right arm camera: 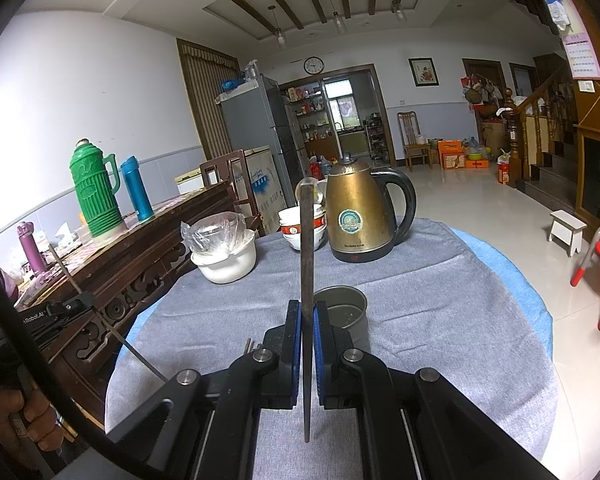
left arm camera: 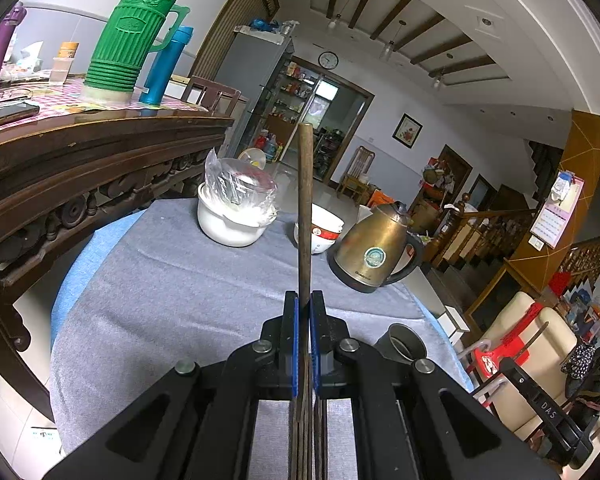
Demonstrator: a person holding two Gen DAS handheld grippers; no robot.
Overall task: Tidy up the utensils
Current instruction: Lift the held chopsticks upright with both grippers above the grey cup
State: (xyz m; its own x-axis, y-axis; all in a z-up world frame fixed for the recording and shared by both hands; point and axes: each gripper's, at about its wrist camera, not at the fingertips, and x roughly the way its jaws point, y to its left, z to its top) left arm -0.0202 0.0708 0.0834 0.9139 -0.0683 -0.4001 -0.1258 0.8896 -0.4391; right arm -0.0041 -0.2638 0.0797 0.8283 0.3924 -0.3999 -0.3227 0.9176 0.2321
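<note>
My left gripper (left arm camera: pixel 304 300) is shut on a brown chopstick (left arm camera: pixel 305 200) that stands nearly upright between the blue pads. My right gripper (right arm camera: pixel 307 308) is shut on a dark chopstick (right arm camera: pixel 308 248), also upright, its lower end hanging below the jaws. A grey metal cup (right arm camera: pixel 345 312) stands on the cloth just behind and right of the right gripper; in the left wrist view the cup (left arm camera: pixel 406 344) lies to the right of my left gripper. More chopstick ends (right arm camera: pixel 252 346) lie on the cloth beside the right gripper. The left gripper's chopstick (right arm camera: pixel 108 320) also shows slanting at the left.
The round table (right arm camera: pixel 480 320) has a grey cloth. At its far side stand a brass kettle (right arm camera: pixel 358 216), stacked bowls (right arm camera: pixel 292 228) and a white pot (right arm camera: pixel 226 260) with a plastic bag. A dark wooden sideboard (left arm camera: pixel 80 160) with a green thermos (left arm camera: pixel 134 32) flanks the left.
</note>
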